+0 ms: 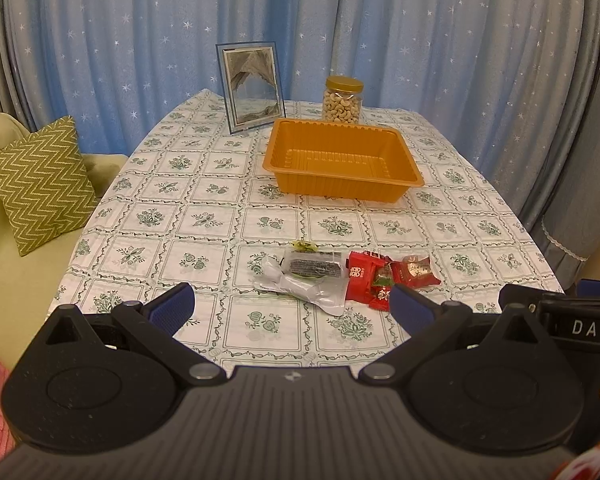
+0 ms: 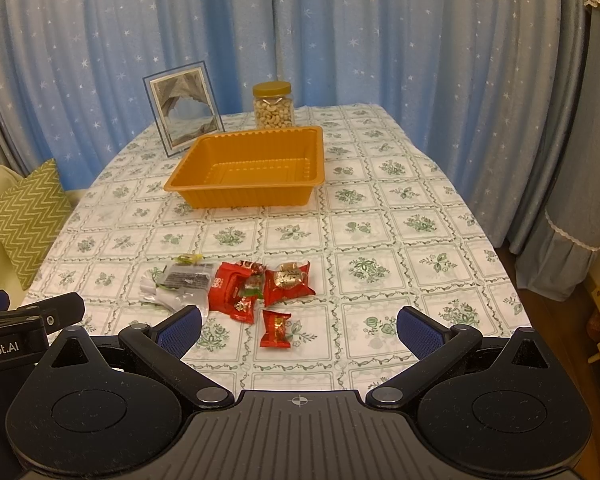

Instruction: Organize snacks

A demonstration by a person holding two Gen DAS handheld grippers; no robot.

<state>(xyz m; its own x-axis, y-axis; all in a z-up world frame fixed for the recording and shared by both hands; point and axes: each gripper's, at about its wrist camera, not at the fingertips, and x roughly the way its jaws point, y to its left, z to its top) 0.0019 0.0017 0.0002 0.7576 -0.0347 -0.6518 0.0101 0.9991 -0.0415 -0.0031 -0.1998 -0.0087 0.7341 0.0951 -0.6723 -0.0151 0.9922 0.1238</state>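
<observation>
An empty orange plastic tray (image 1: 342, 182) (image 2: 244, 196) stands mid-table. Nearer me lies a heap of snack packets: a clear packet with a dark bar (image 1: 314, 268) (image 2: 186, 276), a silver wrapper (image 1: 300, 290), red packets (image 1: 366, 280) (image 2: 230, 288), and a red packet with a gold print (image 1: 418, 272) (image 2: 288, 282). One small red candy (image 2: 275, 329) lies apart, closest to me. My left gripper (image 1: 292, 308) hovers open just short of the heap. My right gripper (image 2: 299, 330) is open too, with the small red candy between its blue fingers (image 2: 180, 330).
A jar of cashews (image 1: 342, 99) (image 2: 273, 105) and a picture frame (image 1: 251, 87) (image 2: 182, 111) stand behind the tray. Blue star curtains hang at the back. A sofa with a green zigzag cushion (image 1: 40, 186) is to the left. The tablecloth's (image 2: 400, 240) right side is bare.
</observation>
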